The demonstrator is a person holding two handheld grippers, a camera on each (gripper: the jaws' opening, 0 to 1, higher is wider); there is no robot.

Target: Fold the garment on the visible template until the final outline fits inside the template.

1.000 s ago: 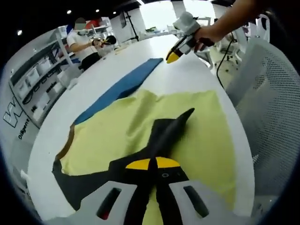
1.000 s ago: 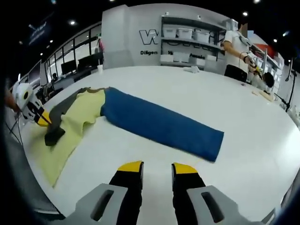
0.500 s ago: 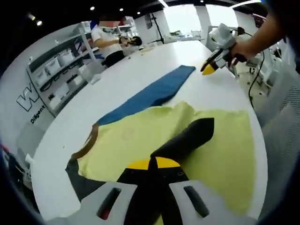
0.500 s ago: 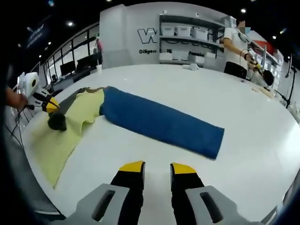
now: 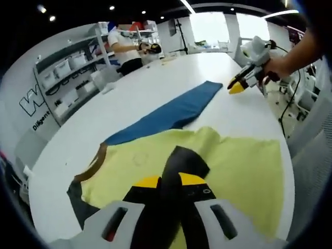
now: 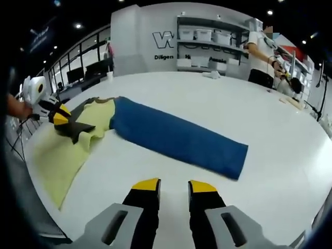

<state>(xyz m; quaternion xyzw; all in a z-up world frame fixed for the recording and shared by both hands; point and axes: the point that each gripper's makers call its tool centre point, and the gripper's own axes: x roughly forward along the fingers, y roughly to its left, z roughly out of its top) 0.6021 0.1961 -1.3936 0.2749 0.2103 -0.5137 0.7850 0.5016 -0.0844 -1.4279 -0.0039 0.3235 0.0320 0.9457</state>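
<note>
A yellow garment with dark sleeves and a brown collar lies flat on the white table, its collar end touching a long blue cloth. My left gripper is shut on a dark sleeve, which is lifted and drawn over the yellow body. In the right gripper view that left gripper holds the sleeve above the garment, left of the blue cloth. My right gripper is open and holds nothing, hovering over bare table near the blue cloth's far end; a hand holds this right gripper.
A person stands by shelves of white bins beyond the table. A grey mesh chair stands close to the table edge beside the garment. Small items lie at the table's far side.
My left gripper has carried the dark sleeve farther across the yellow body toward the collar and the blue cloth, and the sleeve now spreads lower. The right gripper has stayed put.
</note>
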